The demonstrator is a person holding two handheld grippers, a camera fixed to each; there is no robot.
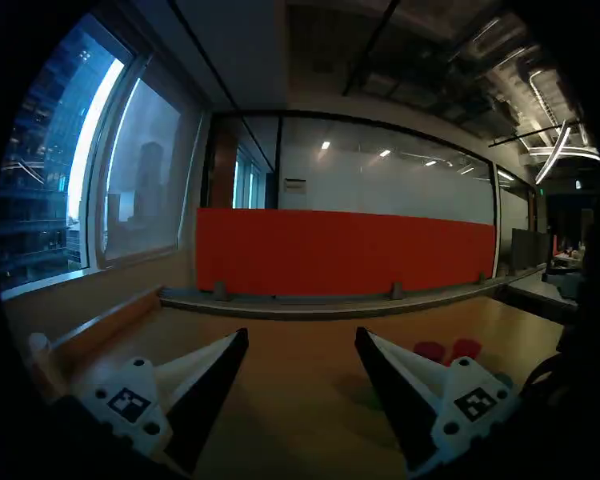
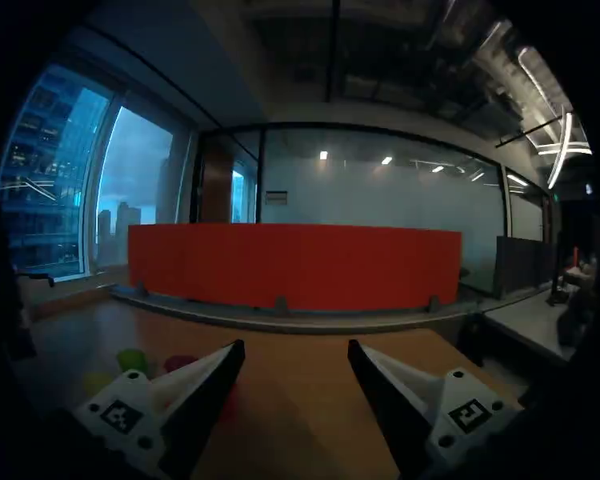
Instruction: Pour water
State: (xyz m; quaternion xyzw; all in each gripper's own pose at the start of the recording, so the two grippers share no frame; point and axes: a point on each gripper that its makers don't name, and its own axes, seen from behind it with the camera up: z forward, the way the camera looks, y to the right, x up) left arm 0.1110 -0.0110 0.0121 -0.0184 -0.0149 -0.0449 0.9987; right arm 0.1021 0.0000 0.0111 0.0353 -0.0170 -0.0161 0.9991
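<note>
Two small red cups (image 1: 448,350) stand on the wooden counter (image 1: 300,416) in the left gripper view, close together and just beyond the right-hand finger of the left tongs (image 1: 300,332); the dim light hides whether they hold anything. In the right gripper view a green cup (image 2: 130,360), a yellowish cup (image 2: 97,382) and a reddish cup (image 2: 180,363) sit grouped on the counter (image 2: 300,400), partly behind the left-hand finger of the right tongs (image 2: 294,344).

The left tongs are spread wide, with bare counter between the fingers and nothing gripped. The right tongs are spread just as wide and also hold nothing. Both hang above the counter, well short of the cups.

At the far edge of the counter runs a low red partition (image 1: 340,252) on small feet, seen again in the right gripper view (image 2: 300,264). Behind it stands a glass wall (image 1: 380,176) reflecting ceiling lights. To the left, tall windows (image 1: 140,184) show city towers under a dusky sky.
</note>
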